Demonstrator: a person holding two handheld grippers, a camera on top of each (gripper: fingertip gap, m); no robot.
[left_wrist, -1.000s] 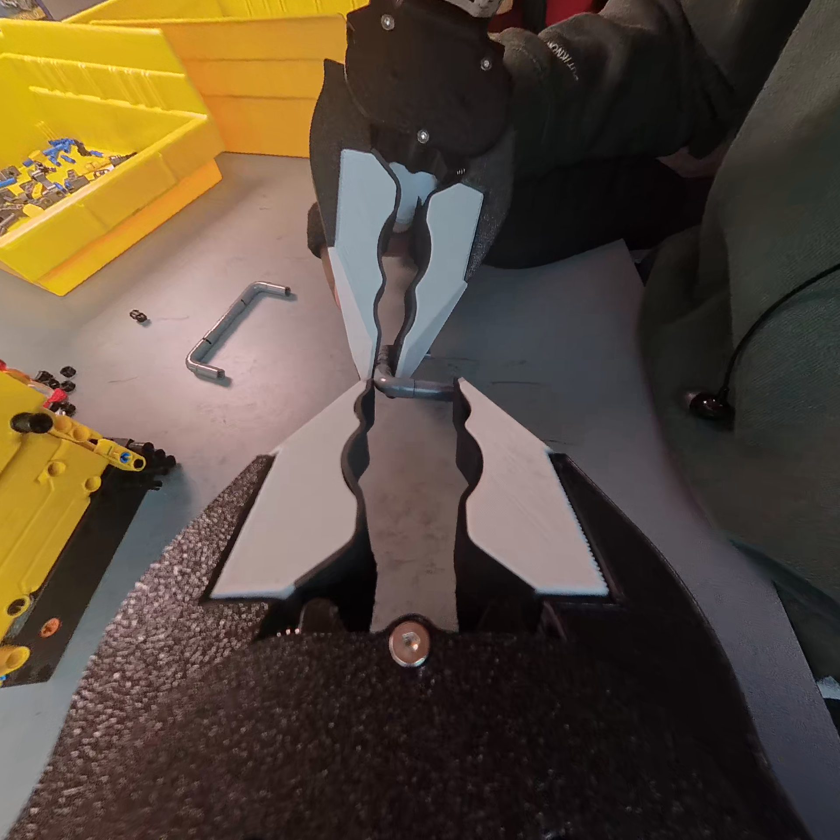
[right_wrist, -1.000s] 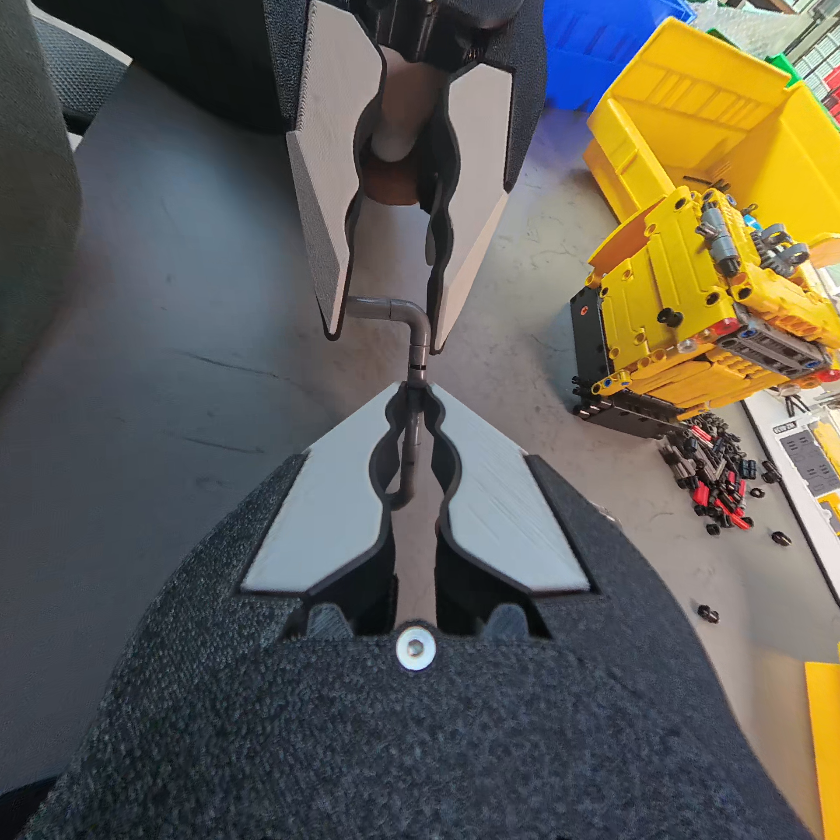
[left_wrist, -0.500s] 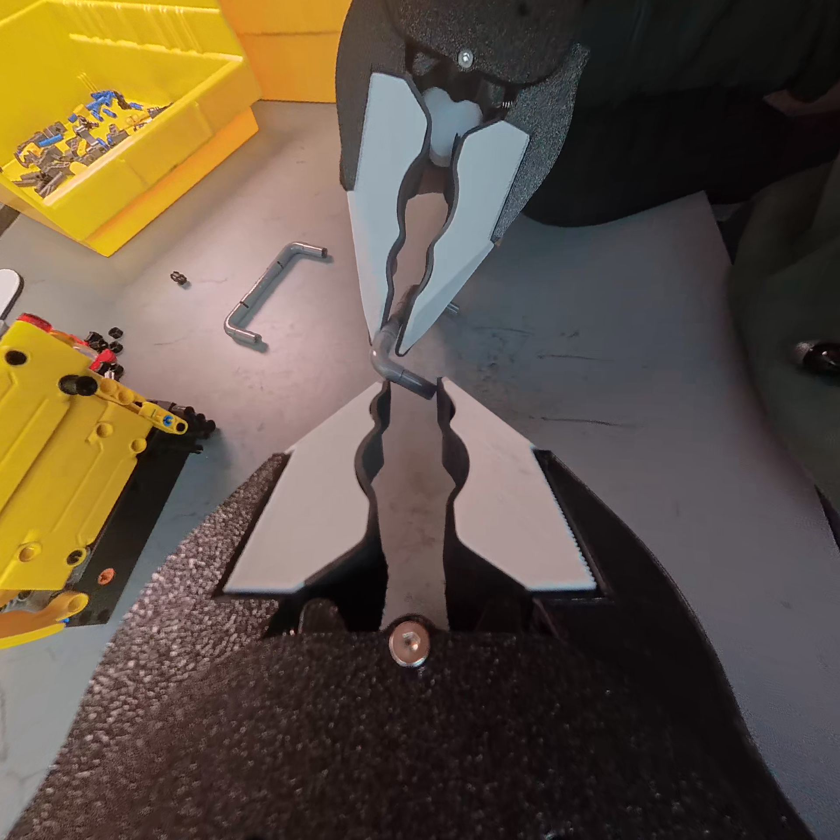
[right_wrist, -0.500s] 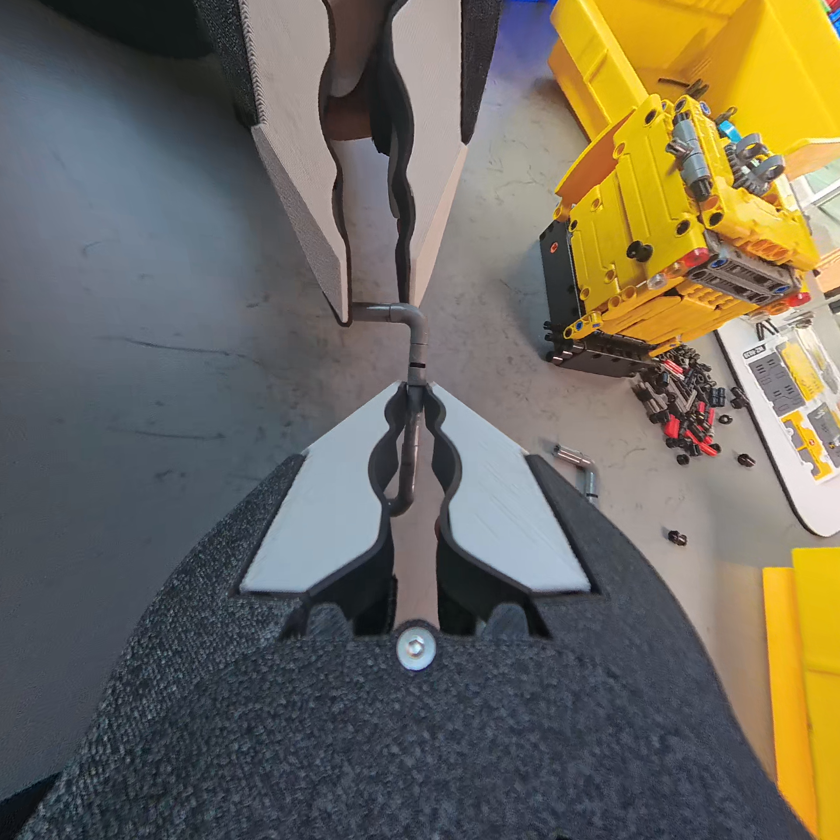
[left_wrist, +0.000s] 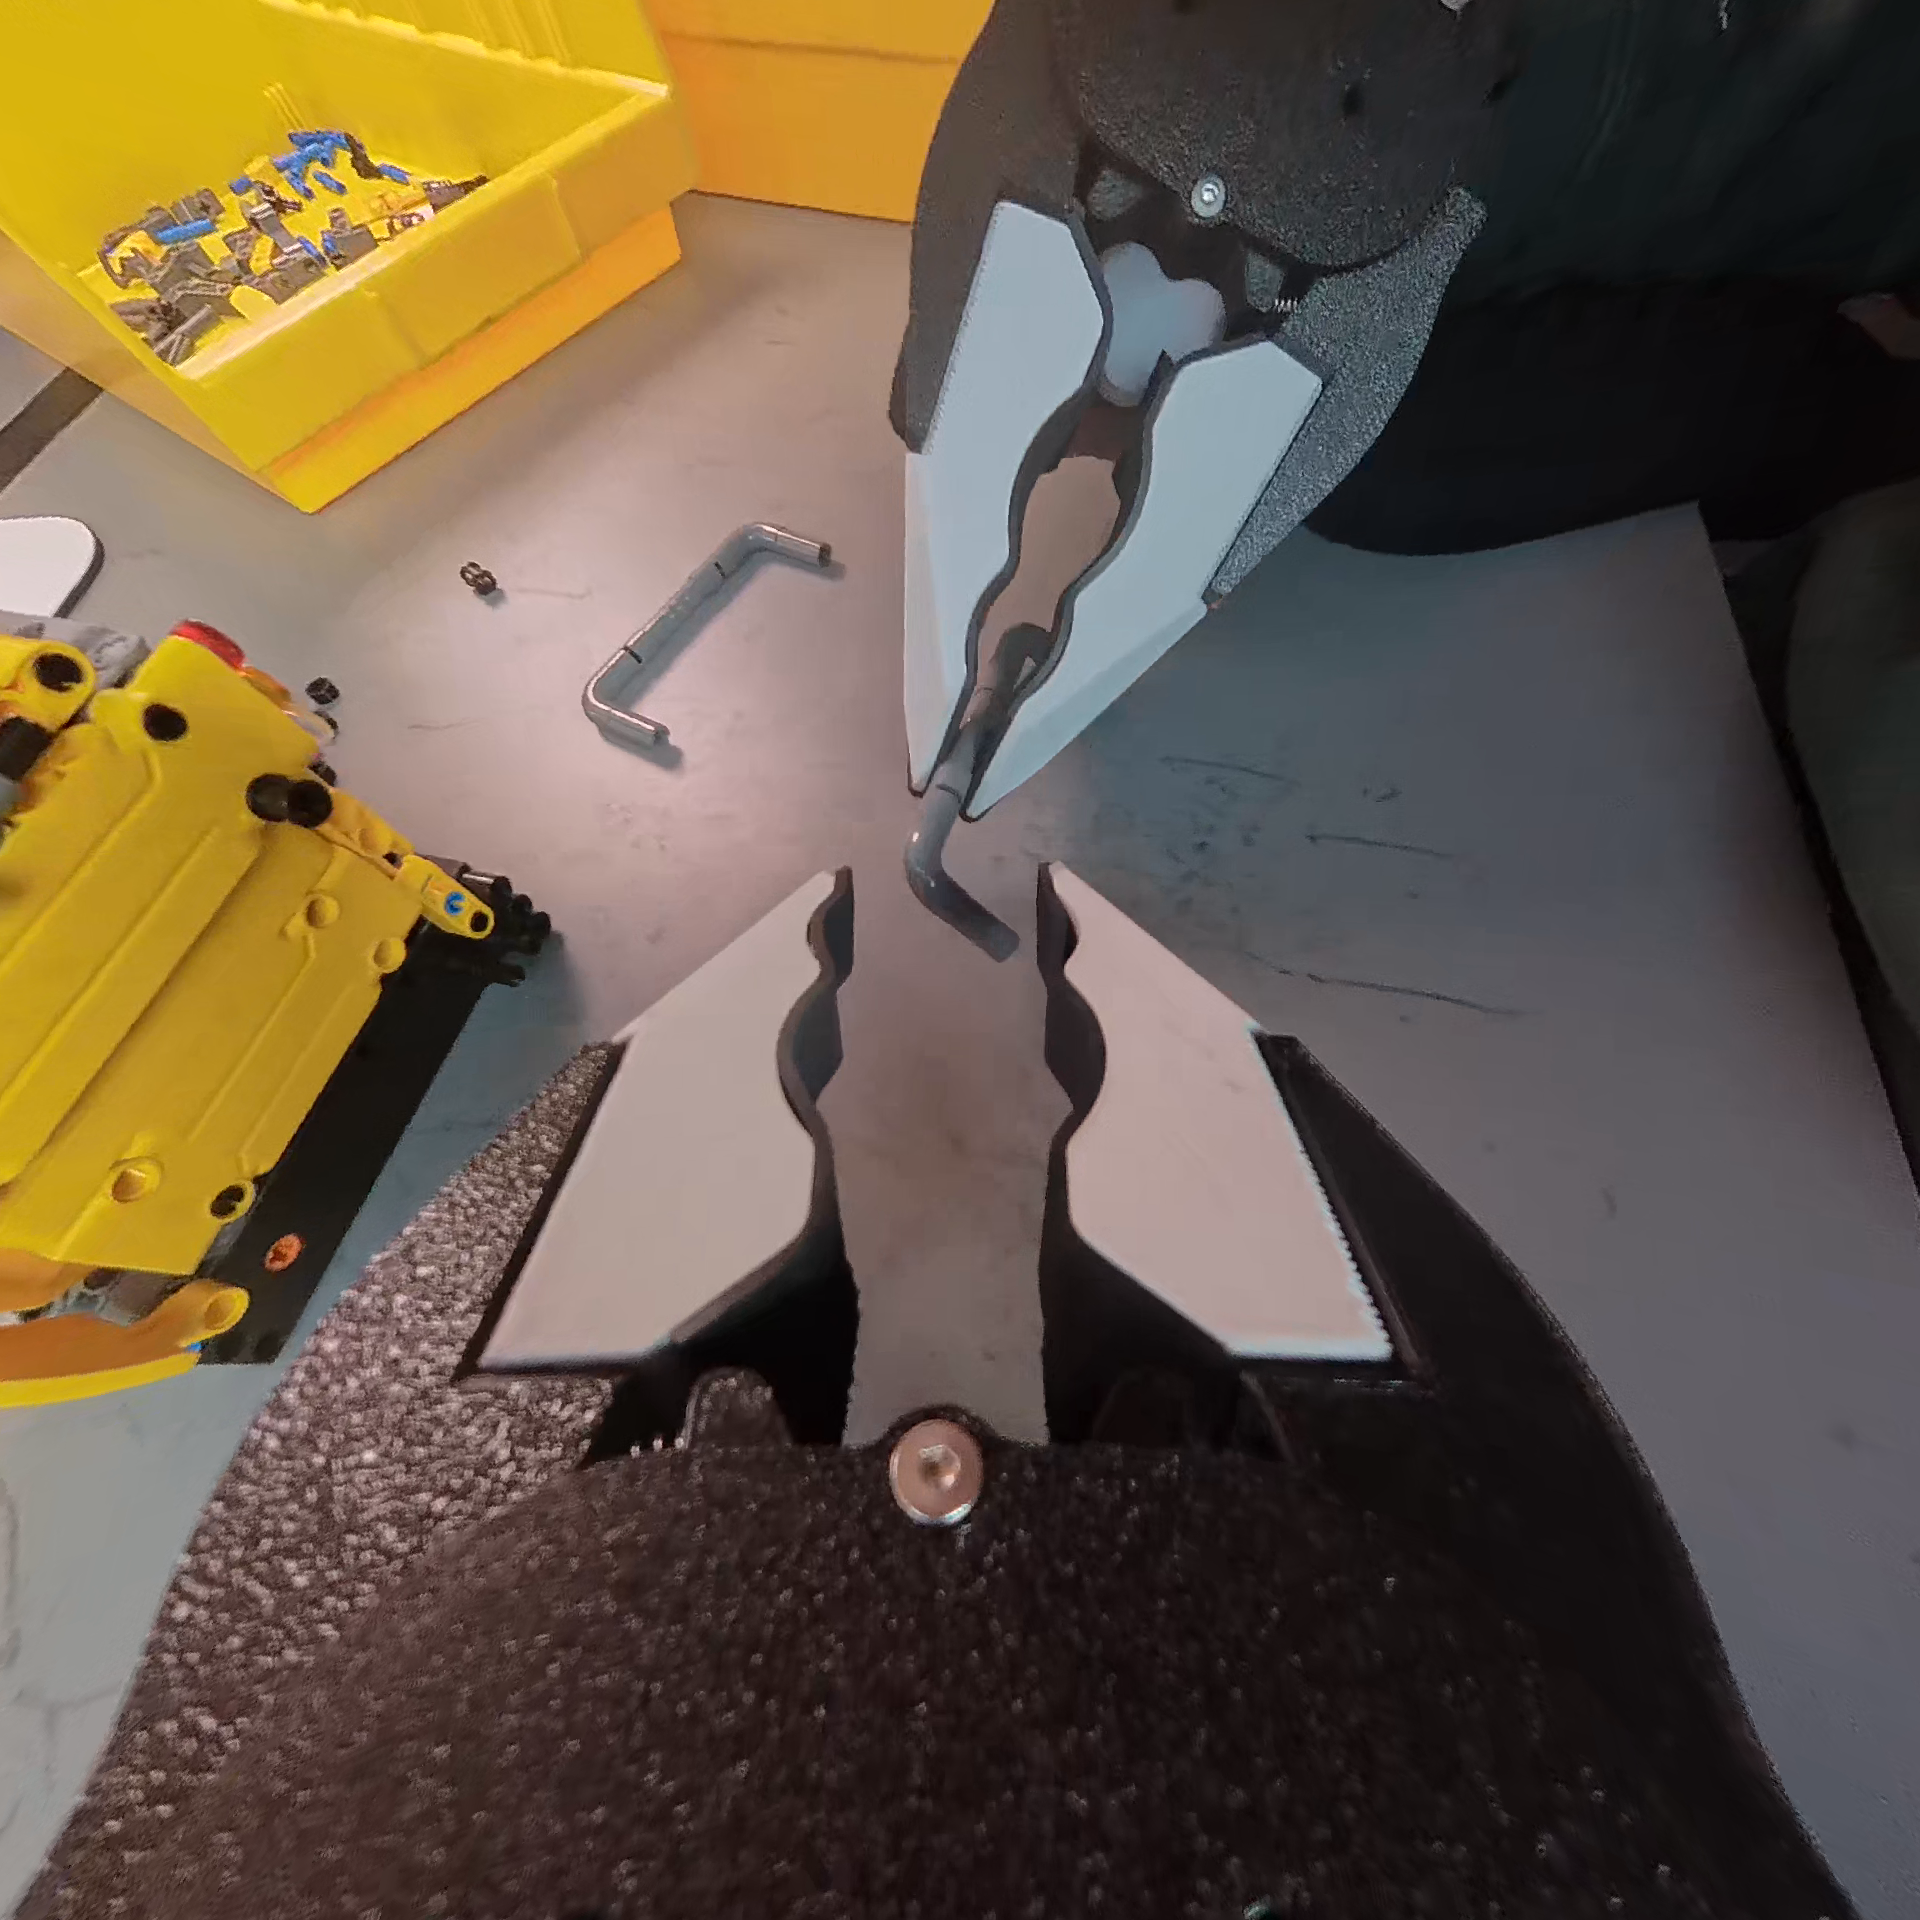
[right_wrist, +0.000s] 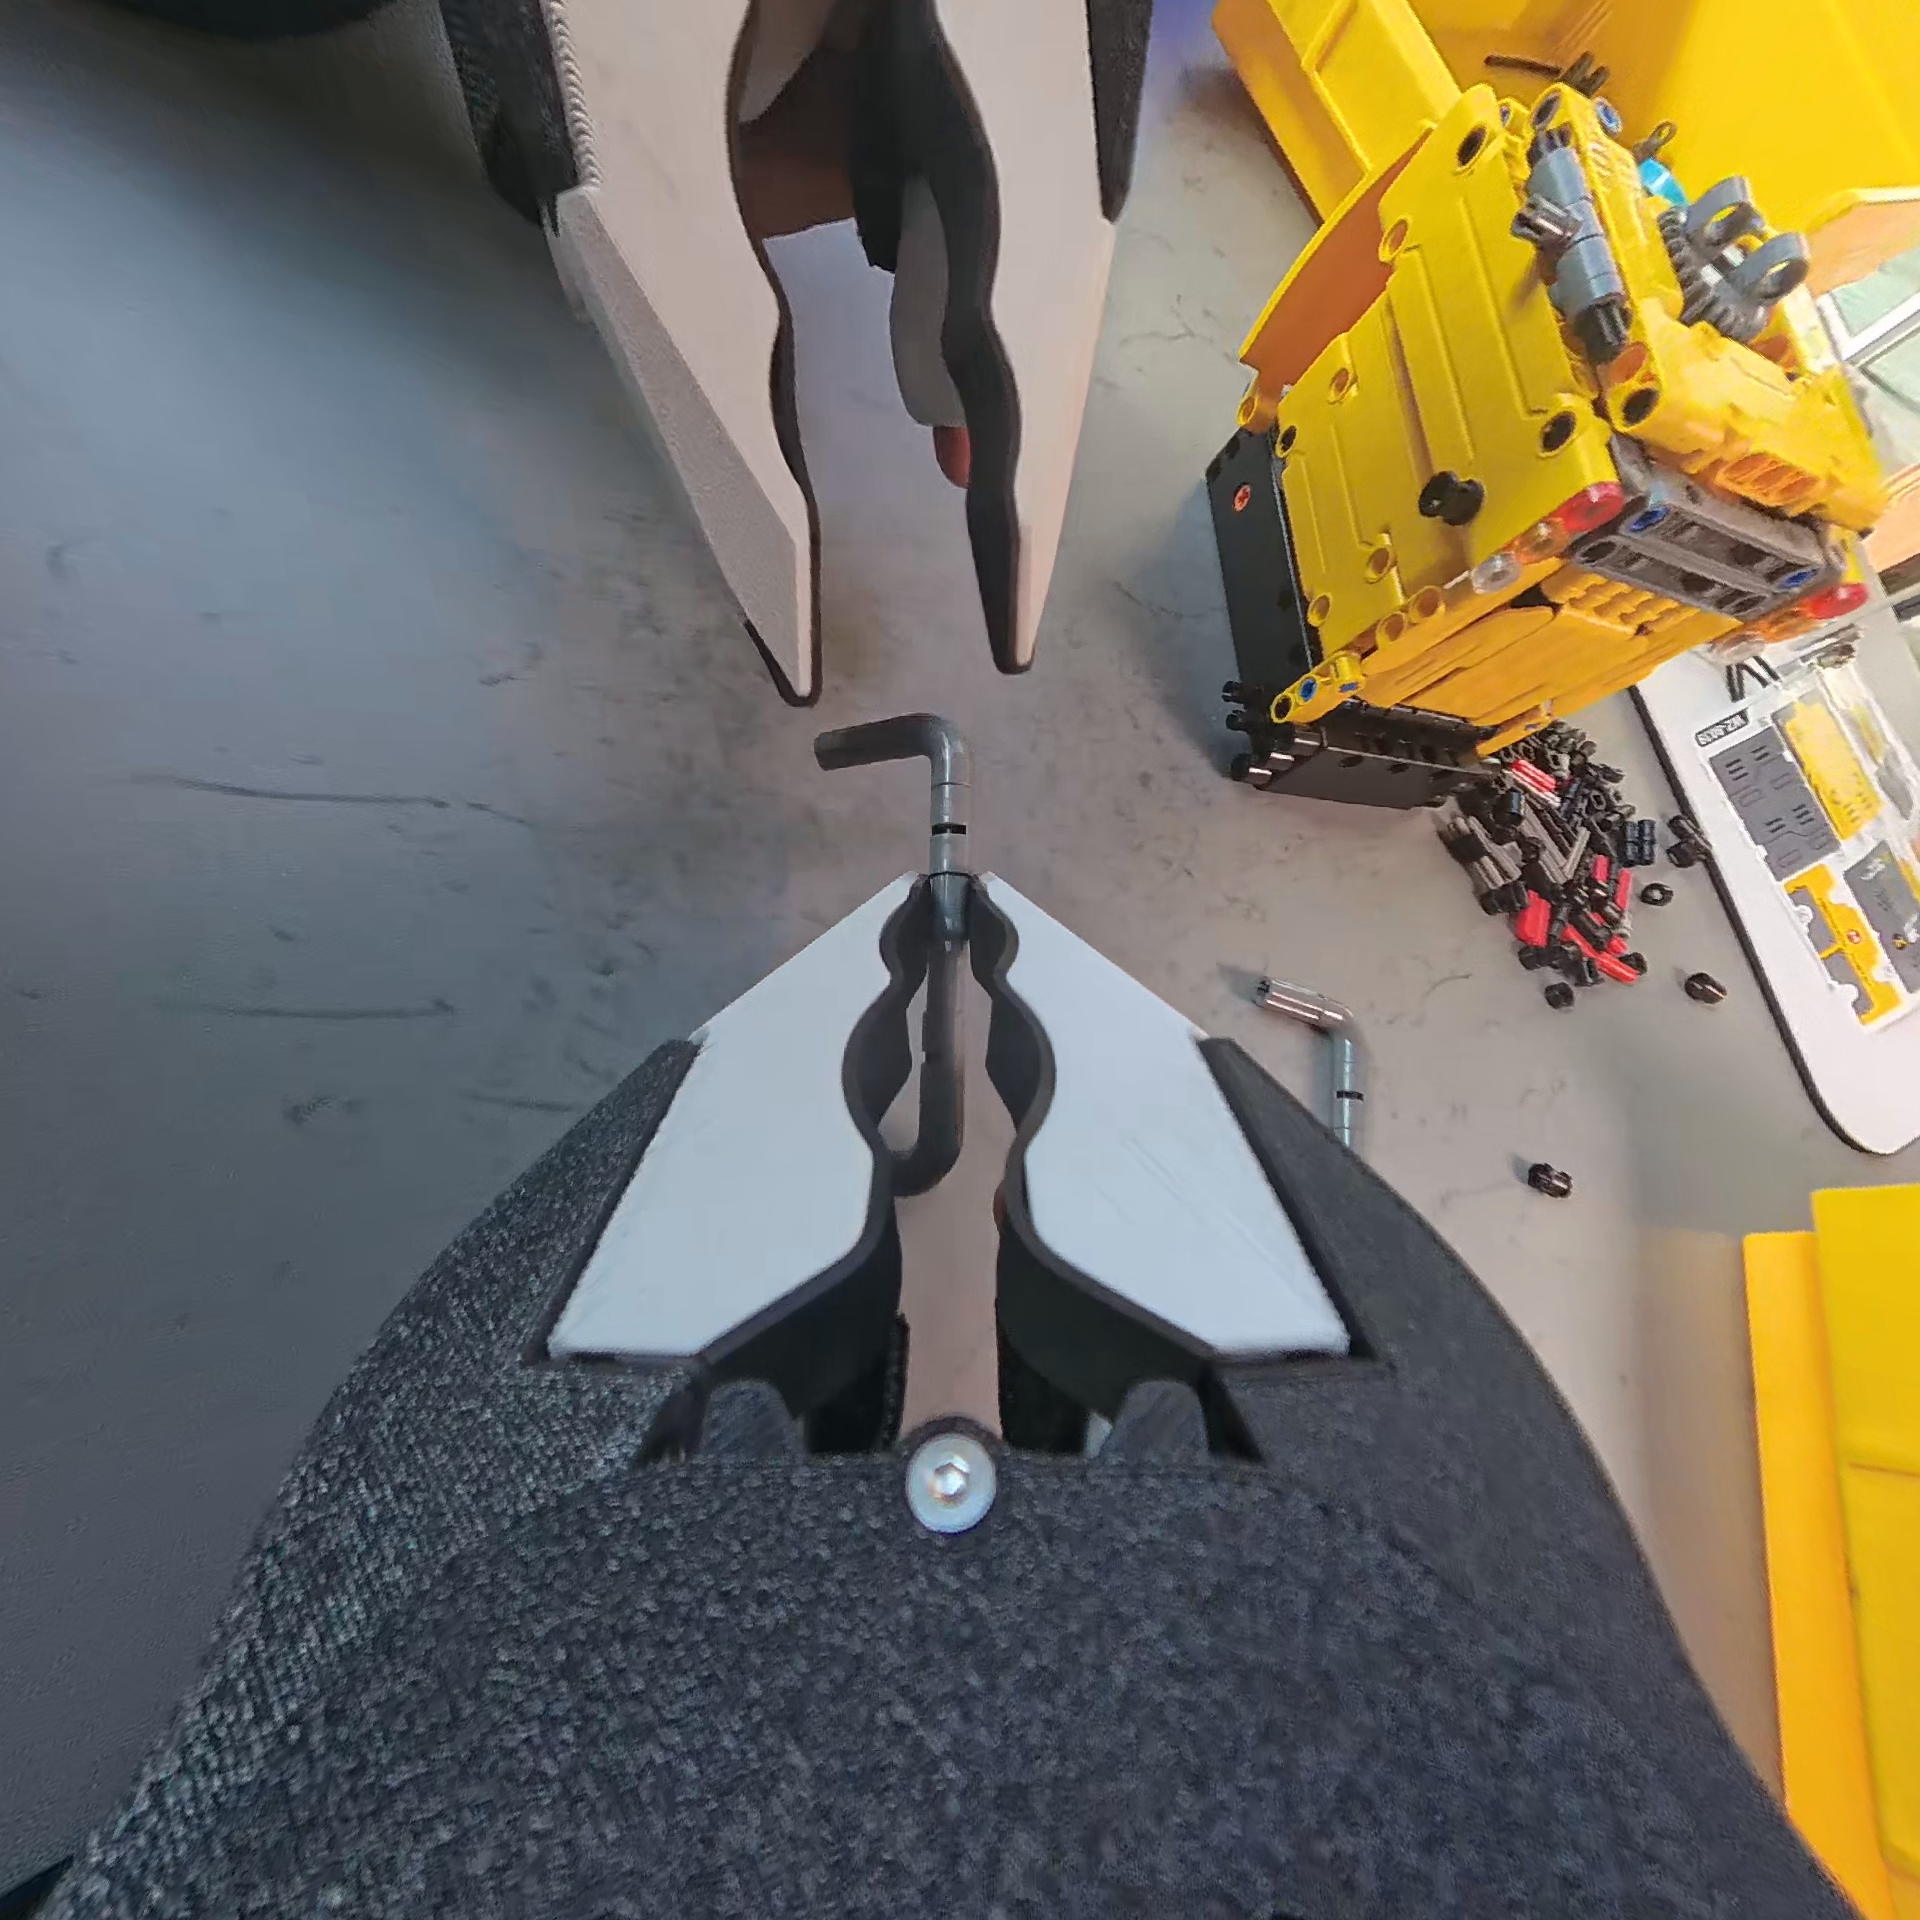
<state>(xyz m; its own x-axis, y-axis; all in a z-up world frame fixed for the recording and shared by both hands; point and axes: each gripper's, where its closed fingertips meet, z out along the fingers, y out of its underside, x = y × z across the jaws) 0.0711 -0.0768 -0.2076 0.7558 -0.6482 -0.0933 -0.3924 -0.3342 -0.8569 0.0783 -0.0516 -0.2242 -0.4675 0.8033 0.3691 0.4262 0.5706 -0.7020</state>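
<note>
My right gripper (right_wrist: 945, 883) is shut on a grey bent pipe piece (right_wrist: 940, 790) and holds it above the grey table. The pipe's elbow and short end stick out past the fingertips. My left gripper (left_wrist: 945, 873) is open and empty. Its fingertips flank the pipe's free bent end (left_wrist: 951, 899) without touching it. In the right wrist view the left gripper (right_wrist: 904, 675) hangs just beyond the pipe's elbow, jaws apart. In the left wrist view the right gripper (left_wrist: 940, 800) comes in from above.
A second grey bent pipe (left_wrist: 707, 634) lies on the table, also in the right wrist view (right_wrist: 1320, 1049). A yellow brick-built vehicle (left_wrist: 177, 987) (right_wrist: 1507, 468) stands beside black and red pins (right_wrist: 1548, 883). A yellow parts bin (left_wrist: 540, 343) sits far left. A person's dark sleeve (left_wrist: 1662, 260) is behind. Both grippers' tips are close together, under 4 cm apart.
The left gripper had narrowed around the pipe's bent end; it has now opened and drawn back a little. The right gripper keeps its hold on the pipe.
</note>
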